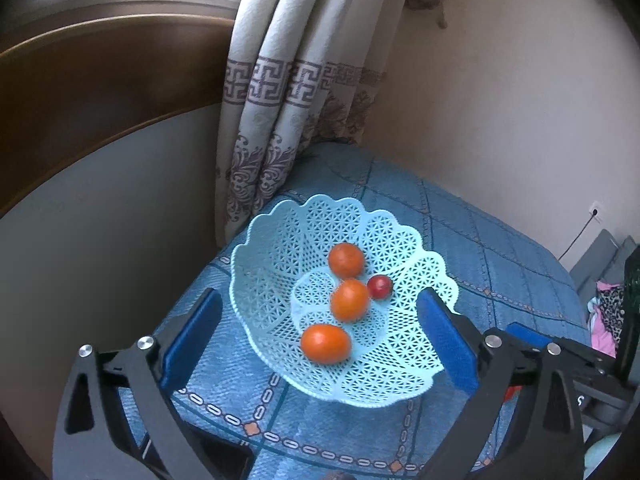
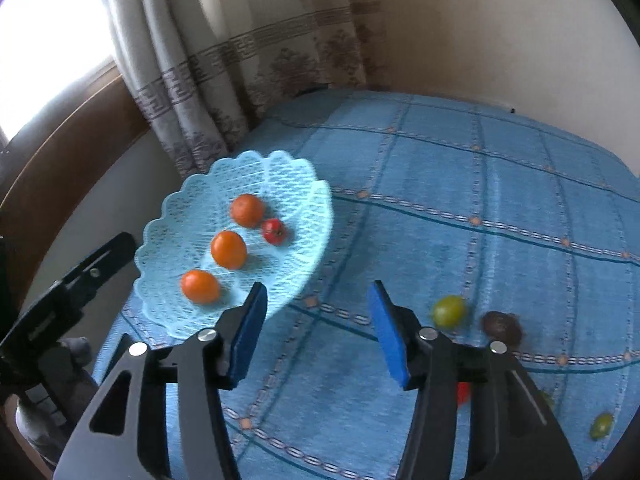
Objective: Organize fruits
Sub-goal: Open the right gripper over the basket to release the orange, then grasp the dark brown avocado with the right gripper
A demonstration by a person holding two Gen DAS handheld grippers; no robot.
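A light blue lattice basket (image 1: 400,240) (image 2: 176,208) rests on the blue quilted cloth and holds three orange fruits (image 1: 349,299) (image 2: 229,249) and a small red fruit (image 1: 379,286) (image 2: 274,231). My left gripper (image 1: 320,332) hovers over the basket, wide open, its blue pads on either side with nothing between them. My right gripper (image 2: 318,330) is open and empty above the cloth, just right of the basket. On the cloth to its right lie a green fruit (image 2: 449,311), a dark brown fruit (image 2: 501,327), a small green fruit (image 2: 601,426) and a red one (image 2: 463,393) partly hidden by the finger.
The cloth-covered table (image 2: 460,184) stands in a corner, with a patterned curtain (image 1: 280,92) and a wooden sill (image 1: 92,92) behind the basket and a wall to the right. The right gripper's finger (image 1: 528,334) shows at the left wrist view's right edge.
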